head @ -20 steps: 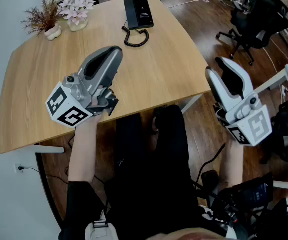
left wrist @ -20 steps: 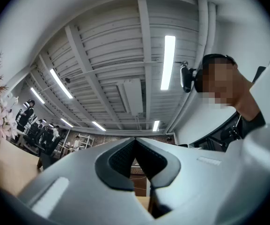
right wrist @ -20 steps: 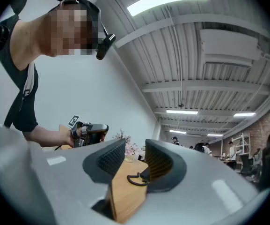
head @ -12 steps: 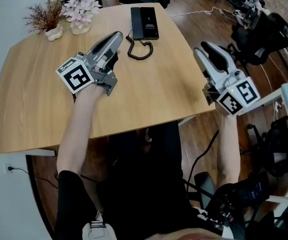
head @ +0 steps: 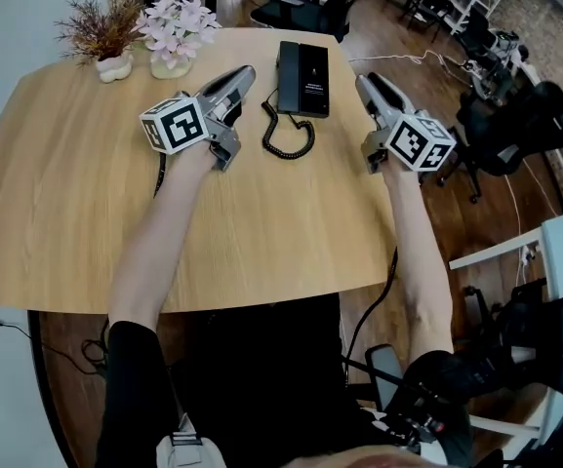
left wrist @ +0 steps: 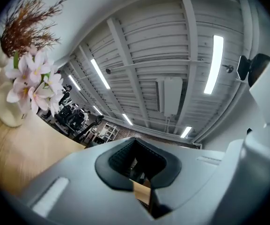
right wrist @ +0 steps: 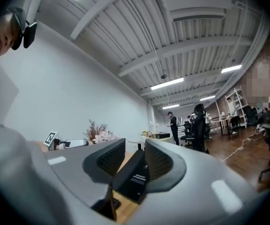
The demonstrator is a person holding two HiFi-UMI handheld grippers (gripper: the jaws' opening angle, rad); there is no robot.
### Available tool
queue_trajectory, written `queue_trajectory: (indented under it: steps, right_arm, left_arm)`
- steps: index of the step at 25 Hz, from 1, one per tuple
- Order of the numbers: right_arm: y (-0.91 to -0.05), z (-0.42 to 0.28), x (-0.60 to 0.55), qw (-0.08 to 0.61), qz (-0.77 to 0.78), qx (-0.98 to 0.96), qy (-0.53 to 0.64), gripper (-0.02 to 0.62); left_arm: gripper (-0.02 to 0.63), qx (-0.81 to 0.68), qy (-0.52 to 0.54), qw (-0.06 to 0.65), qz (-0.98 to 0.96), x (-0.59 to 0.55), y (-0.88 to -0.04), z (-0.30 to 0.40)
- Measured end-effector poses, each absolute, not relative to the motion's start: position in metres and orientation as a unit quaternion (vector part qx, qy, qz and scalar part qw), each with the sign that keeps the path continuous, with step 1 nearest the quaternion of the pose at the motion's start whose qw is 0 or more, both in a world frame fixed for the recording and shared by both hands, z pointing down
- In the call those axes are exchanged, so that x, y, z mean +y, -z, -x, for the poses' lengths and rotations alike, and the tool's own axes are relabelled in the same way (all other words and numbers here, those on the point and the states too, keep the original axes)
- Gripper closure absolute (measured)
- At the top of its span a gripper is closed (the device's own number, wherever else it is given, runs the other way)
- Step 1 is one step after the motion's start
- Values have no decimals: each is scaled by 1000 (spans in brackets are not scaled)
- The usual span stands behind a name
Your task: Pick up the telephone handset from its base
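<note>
A black telephone (head: 310,78) lies at the far middle of the wooden table (head: 66,193), its handset (head: 289,66) resting on the base's left side. A coiled black cord (head: 291,136) trails toward me. My left gripper (head: 247,70) hovers just left of the phone, jaws shut with nothing in them; in the left gripper view it (left wrist: 135,162) points up at the ceiling. My right gripper (head: 365,83) sits just right of the phone, open. In the right gripper view the telephone (right wrist: 137,176) shows beyond the gap of the gripper (right wrist: 135,154), untouched.
A vase of pink flowers (head: 176,37) and a pot of dried stems (head: 105,39) stand at the table's far left. Black office chairs (head: 501,115) are on the wood floor to the right. People stand far off (right wrist: 198,125) in the room.
Both grippers have come forward from the table's near edge to either side of the phone. The right one moved in from beyond the table's right side.
</note>
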State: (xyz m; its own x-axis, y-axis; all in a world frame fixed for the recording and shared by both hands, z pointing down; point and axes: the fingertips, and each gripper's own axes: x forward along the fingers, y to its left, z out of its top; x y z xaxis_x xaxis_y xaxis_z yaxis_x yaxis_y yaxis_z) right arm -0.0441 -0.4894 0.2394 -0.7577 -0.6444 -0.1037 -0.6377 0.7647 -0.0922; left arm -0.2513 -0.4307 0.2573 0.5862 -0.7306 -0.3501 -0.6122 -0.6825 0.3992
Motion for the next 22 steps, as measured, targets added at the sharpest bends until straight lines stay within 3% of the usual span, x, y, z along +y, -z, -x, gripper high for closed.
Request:
queue_trajectory:
  steps: [6, 13, 18, 22]
  right_arm:
    - [-267, 46, -550, 108, 349, 928, 73, 462]
    - [-289, 45, -567, 146, 318, 933, 85, 462]
    - [-287, 36, -570, 179, 315, 927, 96, 462]
    - [-287, 33, -570, 179, 317, 926, 105, 462]
  left_arm:
    - [604, -382, 266, 181, -866, -466, -283, 271]
    - [599, -409, 188, 237, -861, -507, -311, 262]
    - [403, -378, 175, 296, -860, -534, -321, 247]
    - [359, -367, 201, 308, -854, -556, -318, 239]
